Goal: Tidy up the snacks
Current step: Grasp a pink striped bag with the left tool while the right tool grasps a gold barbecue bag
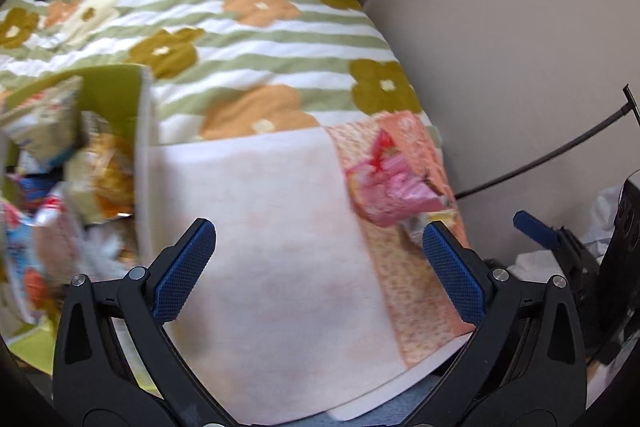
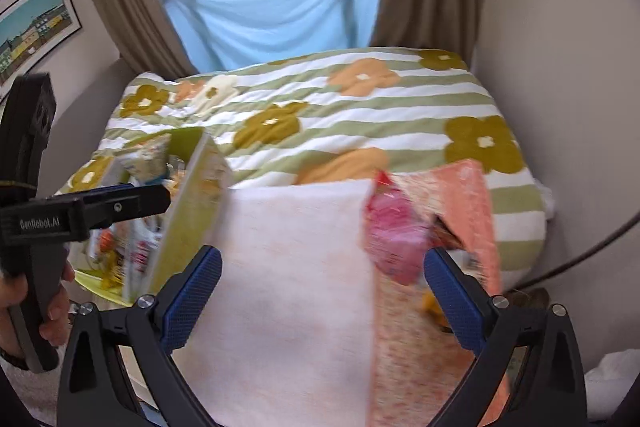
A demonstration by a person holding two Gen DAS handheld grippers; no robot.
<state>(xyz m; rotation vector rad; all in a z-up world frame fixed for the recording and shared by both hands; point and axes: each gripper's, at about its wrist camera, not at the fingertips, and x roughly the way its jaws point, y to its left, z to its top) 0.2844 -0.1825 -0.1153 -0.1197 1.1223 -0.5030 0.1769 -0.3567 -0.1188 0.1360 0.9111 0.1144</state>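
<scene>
While both tools gape empty, the left tool [image 2: 120, 205] points level at the green box [image 2: 188, 211].

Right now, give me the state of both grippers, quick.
Left gripper: open, holding nothing, above the white and pink box.
Right gripper: open, holding nothing, over the same box, near the pink snack packet.

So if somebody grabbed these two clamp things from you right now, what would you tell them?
Left gripper: open, empty, over the pink box's pale side.
Right gripper: open, empty, near that box's open end.
Pink box: on the flowered bedspread, with a pink snack packet inside.
Green box: left of it, packed with mixed packets.
Which sorting is done or left, I cannot tell; images are blurry.
</scene>
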